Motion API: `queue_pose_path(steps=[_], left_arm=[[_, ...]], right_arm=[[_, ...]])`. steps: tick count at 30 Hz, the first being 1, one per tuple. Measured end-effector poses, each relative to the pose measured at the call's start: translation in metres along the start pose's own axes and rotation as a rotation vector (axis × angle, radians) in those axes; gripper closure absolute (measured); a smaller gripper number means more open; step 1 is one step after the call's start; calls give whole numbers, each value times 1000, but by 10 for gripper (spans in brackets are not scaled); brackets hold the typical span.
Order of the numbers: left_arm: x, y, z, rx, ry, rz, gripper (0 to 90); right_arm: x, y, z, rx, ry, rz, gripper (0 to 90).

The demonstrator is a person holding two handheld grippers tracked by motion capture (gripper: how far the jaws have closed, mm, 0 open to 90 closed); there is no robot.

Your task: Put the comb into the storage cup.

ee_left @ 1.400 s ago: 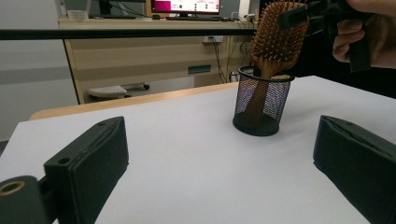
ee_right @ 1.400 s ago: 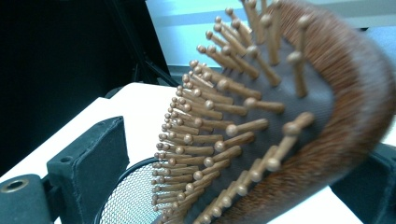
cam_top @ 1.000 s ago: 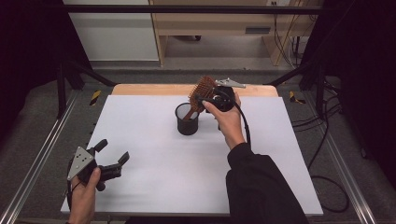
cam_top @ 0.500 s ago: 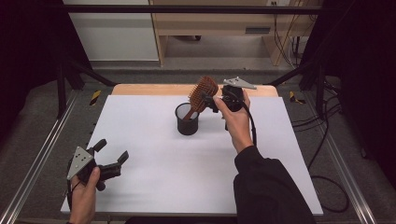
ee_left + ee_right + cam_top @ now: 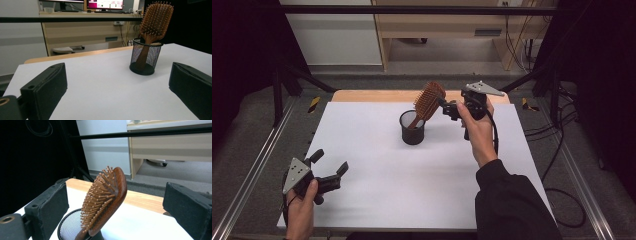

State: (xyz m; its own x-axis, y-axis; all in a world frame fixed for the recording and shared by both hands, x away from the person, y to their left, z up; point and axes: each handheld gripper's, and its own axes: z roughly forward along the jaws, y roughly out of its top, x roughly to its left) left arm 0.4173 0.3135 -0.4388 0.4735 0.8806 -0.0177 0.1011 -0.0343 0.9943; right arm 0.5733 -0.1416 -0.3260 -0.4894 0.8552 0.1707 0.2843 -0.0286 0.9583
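Wooden hairbrush leans in cup; right gripper beside it, jaws apart.

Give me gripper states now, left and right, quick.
Left gripper: open, holding nothing, low over the white table.
Right gripper: open, beside the brown wooden paddle hairbrush in the black mesh cup.

Hairbrush: wood, reddish-brown, smooth back with a slight sheen; bristles are wooden pins, lighter at the tips. Cup: black wire mesh, matt, with a solid dark base and rim. Worktop: white sheet, smooth and matt, over a pale wood board showing along the far edge. Left hand-held gripper: black matt plastic jaws, slightly grainy; grey metal-looking plate on top. Right hand-held gripper: same black plastic.
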Motion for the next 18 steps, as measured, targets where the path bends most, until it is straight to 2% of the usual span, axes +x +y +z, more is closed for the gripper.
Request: queue_pose_path(steps=[7, 10, 13, 18], left_arm=[[3, -3, 0, 9, 3, -10, 18], [6, -3, -3, -11, 17, -33, 15], [7, -5, -1, 0, 16, -54, 20], [7, -4, 0, 3, 27, -27, 17]], right_arm=[[-1, 5, -7, -22, -8, -15, 69], [-3, 5, -9, -23, -13, -19, 69], [-6, 7, -7, -26, -24, -31, 66], [-5, 2, -4, -35, -34, -81, 46]])
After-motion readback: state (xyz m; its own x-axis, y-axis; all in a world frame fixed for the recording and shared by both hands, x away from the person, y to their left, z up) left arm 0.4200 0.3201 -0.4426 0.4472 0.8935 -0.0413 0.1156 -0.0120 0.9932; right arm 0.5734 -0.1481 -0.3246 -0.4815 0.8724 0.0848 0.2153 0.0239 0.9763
